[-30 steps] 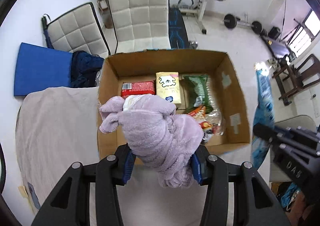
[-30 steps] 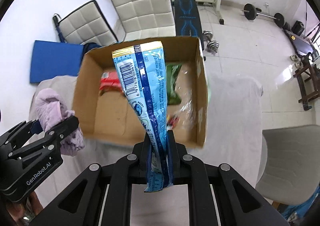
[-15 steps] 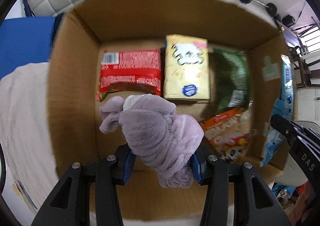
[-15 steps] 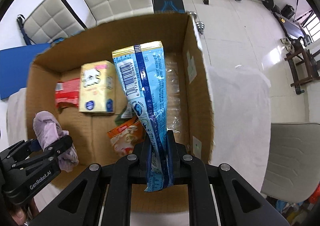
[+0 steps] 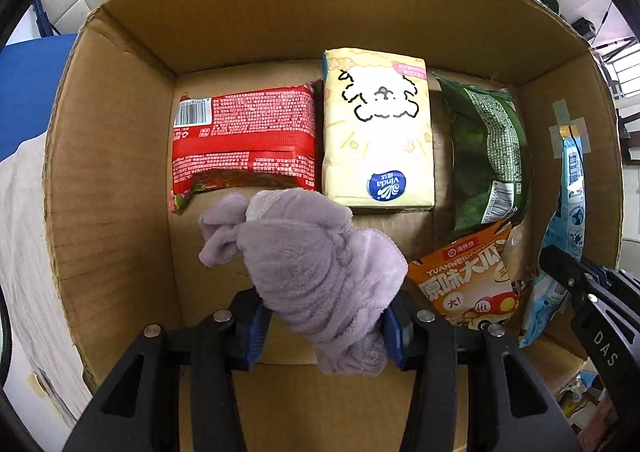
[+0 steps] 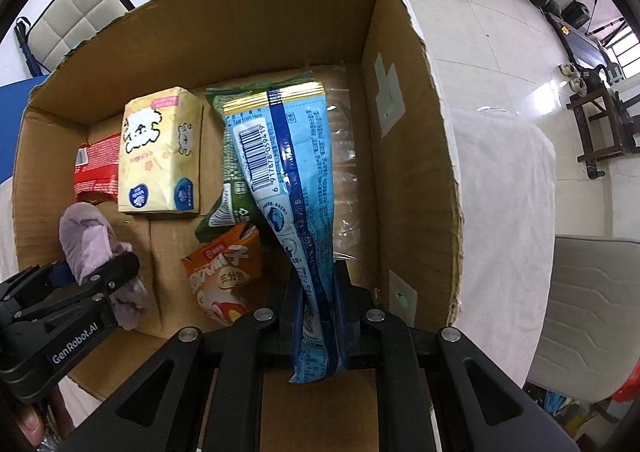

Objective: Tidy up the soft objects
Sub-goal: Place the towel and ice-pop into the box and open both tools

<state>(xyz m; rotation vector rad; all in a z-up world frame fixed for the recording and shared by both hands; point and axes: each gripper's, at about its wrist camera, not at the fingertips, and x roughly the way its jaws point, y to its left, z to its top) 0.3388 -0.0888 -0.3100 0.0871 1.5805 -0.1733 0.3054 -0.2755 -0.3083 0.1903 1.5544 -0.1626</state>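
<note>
My left gripper [image 5: 326, 322] is shut on a lilac plush cloth [image 5: 316, 256] and holds it inside the cardboard box [image 5: 112, 140], over its near left floor. It also shows in the right wrist view [image 6: 94, 240]. My right gripper [image 6: 316, 292] is shut on a light blue snack bag [image 6: 288, 164], held upright inside the box near its right wall [image 6: 400, 156]. The blue bag shows at the right edge of the left wrist view [image 5: 568, 204].
In the box lie a red packet [image 5: 244, 140], a yellow tissue pack [image 5: 378, 132], a green bag [image 5: 488, 156], an orange snack bag [image 5: 464, 280] and clear plastic wrap [image 6: 344, 156]. The box stands on a white-covered table [image 6: 504, 188]. Chairs and gym weights stand behind.
Both grippers moved forward and down into the box with their loads. The box now fills both views and the cloth and blue bag sit lower inside it.
</note>
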